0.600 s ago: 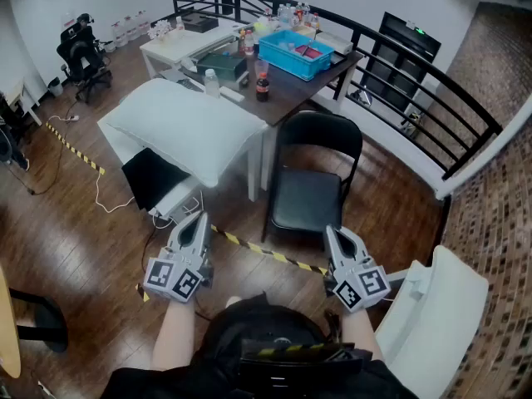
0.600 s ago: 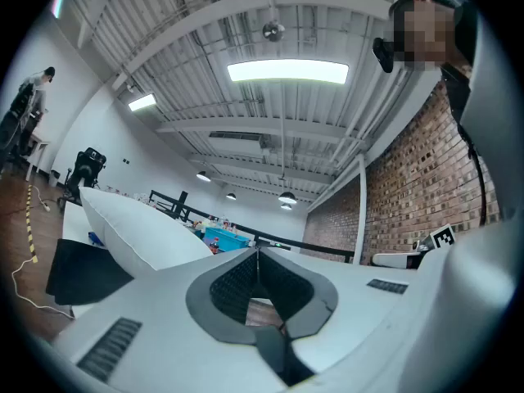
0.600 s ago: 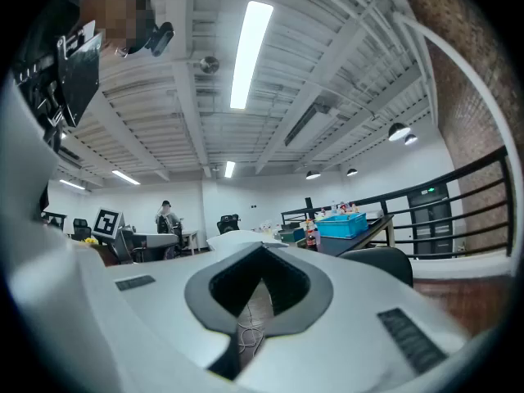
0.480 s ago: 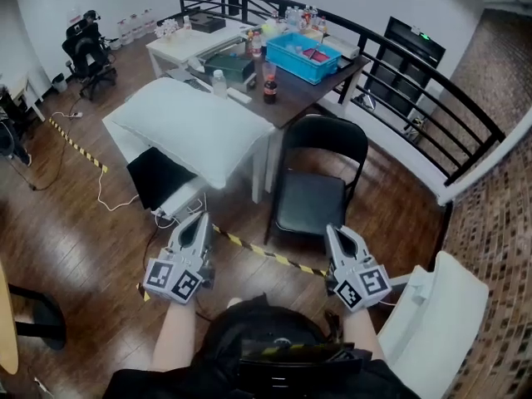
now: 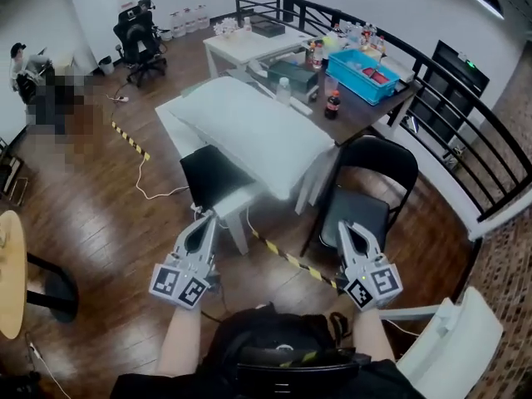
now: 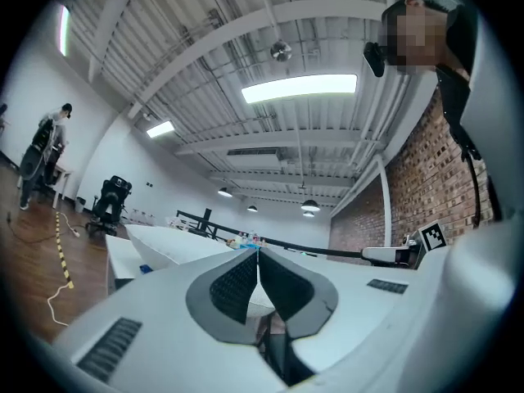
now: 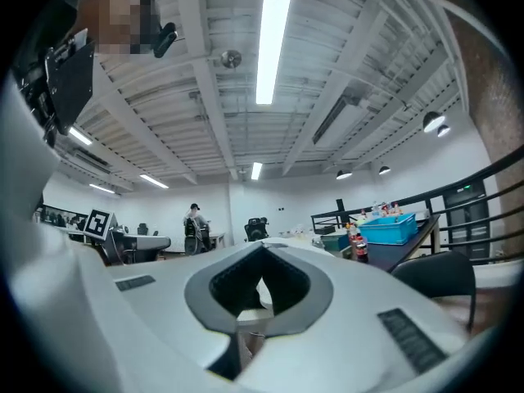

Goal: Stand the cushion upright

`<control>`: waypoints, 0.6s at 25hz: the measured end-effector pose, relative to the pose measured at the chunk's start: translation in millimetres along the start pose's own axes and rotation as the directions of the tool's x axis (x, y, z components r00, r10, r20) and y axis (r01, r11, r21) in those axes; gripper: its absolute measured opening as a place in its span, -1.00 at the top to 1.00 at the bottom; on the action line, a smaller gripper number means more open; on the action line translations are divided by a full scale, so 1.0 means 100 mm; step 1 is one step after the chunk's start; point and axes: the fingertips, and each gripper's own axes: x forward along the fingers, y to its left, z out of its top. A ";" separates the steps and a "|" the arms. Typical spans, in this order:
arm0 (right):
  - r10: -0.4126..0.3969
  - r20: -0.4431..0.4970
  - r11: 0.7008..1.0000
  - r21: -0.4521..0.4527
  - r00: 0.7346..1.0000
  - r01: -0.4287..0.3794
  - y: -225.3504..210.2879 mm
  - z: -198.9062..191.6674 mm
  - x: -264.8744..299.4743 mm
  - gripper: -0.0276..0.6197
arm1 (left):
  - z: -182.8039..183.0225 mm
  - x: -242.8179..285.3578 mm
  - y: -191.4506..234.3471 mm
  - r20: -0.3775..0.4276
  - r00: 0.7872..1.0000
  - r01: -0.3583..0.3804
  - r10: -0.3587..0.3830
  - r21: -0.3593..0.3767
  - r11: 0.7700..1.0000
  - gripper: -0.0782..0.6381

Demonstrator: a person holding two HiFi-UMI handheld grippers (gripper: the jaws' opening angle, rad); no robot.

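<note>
Cushion (image 5: 249, 131), white and plump, lies flat on the white worktop (image 5: 179, 119) in the middle of the room. Its near corner hangs over the worktop's edge, well ahead of both claws. At the far left a round wooden table (image 5: 10, 277) shows its edge, and a black office chair (image 5: 137, 32) stands by the back wall. Yellow-and-black tape (image 5: 129, 138) runs across the wooden floor (image 5: 91, 214) toward the worktop. The left claw (image 5: 209, 217) is held low in front of the person, pointing at the worktop's near side, its jaws pressed together with nothing between them. A black seat-like object (image 5: 212, 177) sits below the cushion's near edge. The right claw (image 5: 342, 225), apart from the left one, likewise has its jaws closed on nothing, its tip toward a black folding chair (image 5: 366, 210) just beside the worktop. Behind that chair a dark worktop (image 5: 366, 110) carries a cola bottle (image 5: 332, 104) and a blue bin (image 5: 366, 63). A black railing (image 5: 465, 131) runs along the right, and a white chair (image 5: 453, 347) fills the lower right corner.
</note>
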 end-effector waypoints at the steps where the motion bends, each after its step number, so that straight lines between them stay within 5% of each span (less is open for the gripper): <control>1: 0.030 -0.004 1.000 -0.006 1.000 -0.030 0.07 0.00 0.12 0.90 | 0.06 -0.05 0.09 0.005 1.000 -0.023 0.023 0.013 1.000 0.80; 7: 0.206 -0.057 0.969 -0.125 0.977 -0.212 0.23 0.17 0.65 0.90 | 0.22 -0.23 0.32 0.033 0.988 -0.155 0.153 0.083 0.984 0.80; 15: 0.340 -0.045 0.933 -0.110 0.939 -0.343 -0.13 0.30 0.78 0.90 | 0.18 -0.11 -0.12 0.096 0.957 -0.284 0.274 0.112 0.952 0.80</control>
